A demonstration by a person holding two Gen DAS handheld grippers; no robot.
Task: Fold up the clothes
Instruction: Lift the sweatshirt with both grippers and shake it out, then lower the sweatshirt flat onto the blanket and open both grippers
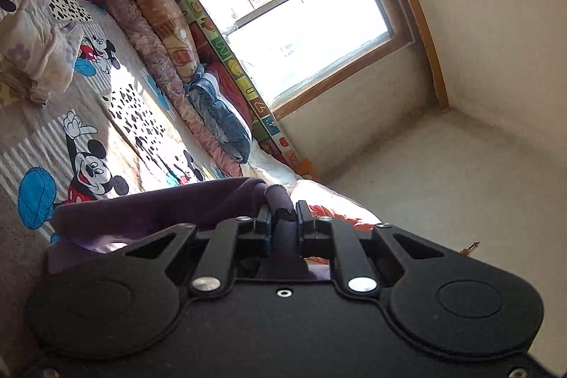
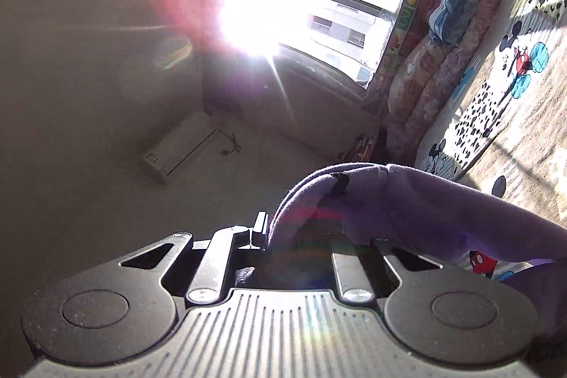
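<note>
Claws left (image 1: pixel 283 218) and right (image 2: pixel 297 229) each pinch purple garment (image 1: pixel 141 211); no legible writing.

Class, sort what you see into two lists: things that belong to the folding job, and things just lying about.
In the job: dark purple cloth garment, left gripper, right gripper, both shut on it.

Lying about: cartoon-mouse printed bedsheet, rolled floral quilts, crumpled blue denim garment, white floral bundle.

left tool (image 1: pixel 283 218): matte black, silver screws | right tool (image 2: pixel 301 229): black, ribbed grey plate
</note>
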